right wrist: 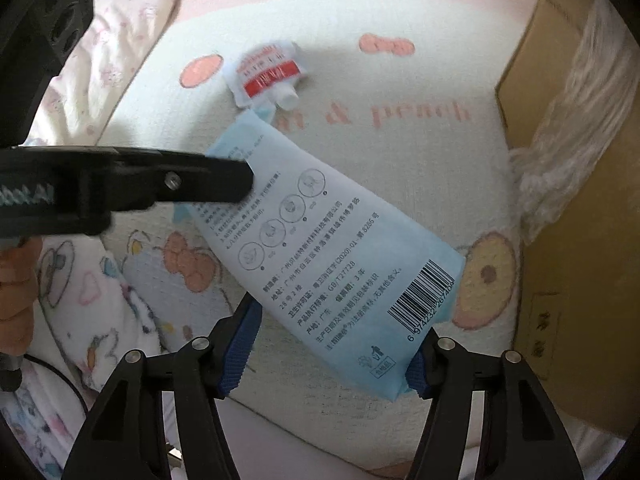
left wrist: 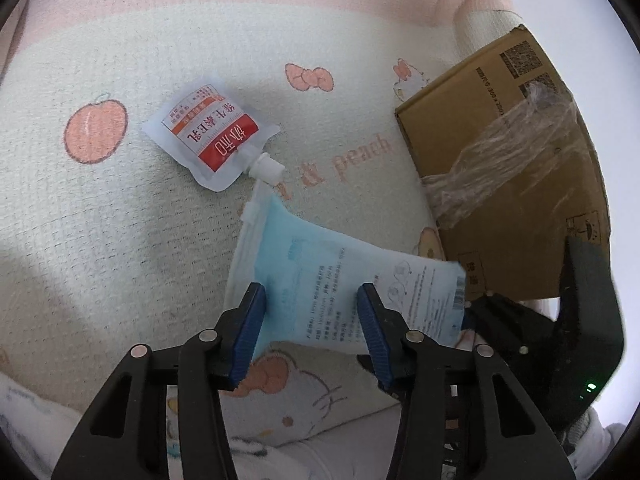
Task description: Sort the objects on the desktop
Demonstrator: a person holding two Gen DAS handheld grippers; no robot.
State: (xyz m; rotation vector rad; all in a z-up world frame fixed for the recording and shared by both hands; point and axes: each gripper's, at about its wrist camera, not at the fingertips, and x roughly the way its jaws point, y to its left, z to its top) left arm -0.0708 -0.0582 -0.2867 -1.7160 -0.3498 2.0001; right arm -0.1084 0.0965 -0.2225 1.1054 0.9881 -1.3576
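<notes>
Straddling a pale blue packet [left wrist: 344, 280] low in the frame, the left gripper [left wrist: 312, 312] stands fairly wide, its blue pads beside the packet; whether they press it cannot be told. The right gripper [right wrist: 336, 344] flanks the packet's barcode end, jaws similarly wide, contact unclear. A red-and-white spout pouch [left wrist: 212, 136] lies on the peach-print mat [left wrist: 100, 240] upper left, a taped cardboard box [left wrist: 508, 176] at right.

We read "peach" in pink on the mat [left wrist: 120, 208], "协和" in white on the spout pouch's [left wrist: 212, 136] red band, and barcode digits "6 974232 267402" with "GB/T27728" on the blue packet [right wrist: 344, 264].
</notes>
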